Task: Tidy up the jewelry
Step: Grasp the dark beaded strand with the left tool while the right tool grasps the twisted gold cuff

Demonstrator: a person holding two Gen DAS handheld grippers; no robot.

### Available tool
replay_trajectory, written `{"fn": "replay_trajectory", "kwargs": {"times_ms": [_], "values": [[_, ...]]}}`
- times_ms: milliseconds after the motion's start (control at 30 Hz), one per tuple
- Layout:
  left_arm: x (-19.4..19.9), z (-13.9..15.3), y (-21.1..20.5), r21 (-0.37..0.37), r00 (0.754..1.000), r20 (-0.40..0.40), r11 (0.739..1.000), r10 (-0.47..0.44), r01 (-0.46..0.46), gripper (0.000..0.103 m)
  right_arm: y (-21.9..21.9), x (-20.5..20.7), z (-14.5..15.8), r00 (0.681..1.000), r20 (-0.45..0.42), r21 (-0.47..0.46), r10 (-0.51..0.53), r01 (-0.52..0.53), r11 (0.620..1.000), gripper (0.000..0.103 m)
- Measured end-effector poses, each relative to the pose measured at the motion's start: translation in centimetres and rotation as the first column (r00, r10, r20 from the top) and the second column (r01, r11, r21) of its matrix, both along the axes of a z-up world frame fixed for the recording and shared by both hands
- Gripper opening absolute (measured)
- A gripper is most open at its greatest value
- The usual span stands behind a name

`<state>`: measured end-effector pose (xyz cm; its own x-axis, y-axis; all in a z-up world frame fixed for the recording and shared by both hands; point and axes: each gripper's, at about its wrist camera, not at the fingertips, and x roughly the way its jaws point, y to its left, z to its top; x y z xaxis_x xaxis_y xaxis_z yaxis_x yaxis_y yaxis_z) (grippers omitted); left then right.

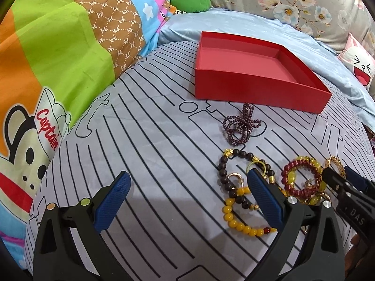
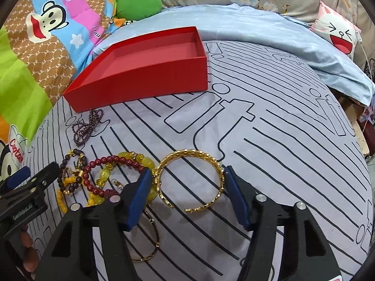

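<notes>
An empty red box (image 1: 253, 86) (image 2: 145, 75) lies on the striped grey bedsheet. A purple bead necklace (image 1: 240, 125) (image 2: 88, 124) lies just in front of it. Nearer lie a dark-and-yellow bead bracelet (image 1: 234, 194) (image 2: 64, 180), a red-and-yellow bead bracelet (image 1: 302, 178) (image 2: 117, 171) and a gold bangle (image 2: 189, 178) (image 1: 335, 164). My left gripper (image 1: 187, 182) is open, its right finger over the dark bracelet. My right gripper (image 2: 187, 175) is open, its fingers on either side of the gold bangle. A thin gold ring bangle (image 2: 150, 241) lies under the right gripper.
A cartoon monkey quilt (image 1: 54, 70) is bunched at the left. A green plush (image 2: 139, 4), a floral pillow (image 1: 293, 2) and a white face cushion (image 2: 337, 32) sit behind. A light blue sheet (image 2: 269, 28) edges the far side.
</notes>
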<state>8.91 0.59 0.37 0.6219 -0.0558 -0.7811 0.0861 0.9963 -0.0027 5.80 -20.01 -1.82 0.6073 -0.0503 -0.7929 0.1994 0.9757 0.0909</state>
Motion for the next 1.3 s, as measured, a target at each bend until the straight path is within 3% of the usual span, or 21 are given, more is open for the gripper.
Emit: {"fn": "replay_trajectory", "kwargs": {"times_ms": [500, 867, 1133, 1300], "values": [[0.7, 0.7, -1.0, -0.015, 0.999, 0.009, 0.999, -0.034, 0.034, 0.095, -0.9, -1.1, 1.6, 0.999, 0.033, 0.011, -0.023, 0.022, 1.0, 0.057], [5.1, -0.2, -2.9, -0.061, 0.998, -0.023, 0.997, -0.056, 0.055, 0.093, -0.4, -0.5, 2.1, 0.999, 0.037, 0.006, -0.004, 0.004, 1.0, 0.057], [6.4, -1.4, -4.3, -0.033, 0.994, -0.038, 0.995, -0.098, 0.096, 0.065, -0.5, 0.1, 1.7, 1.0, 0.023, 0.012, -0.009, 0.009, 1.0, 0.057], [6.3, -1.0, -4.5, -0.06, 0.991, -0.038, 0.99, -0.126, 0.124, 0.03, -0.4, 0.3, 1.4, 1.0, 0.018, 0.018, -0.006, 0.006, 1.0, 0.057]]}}
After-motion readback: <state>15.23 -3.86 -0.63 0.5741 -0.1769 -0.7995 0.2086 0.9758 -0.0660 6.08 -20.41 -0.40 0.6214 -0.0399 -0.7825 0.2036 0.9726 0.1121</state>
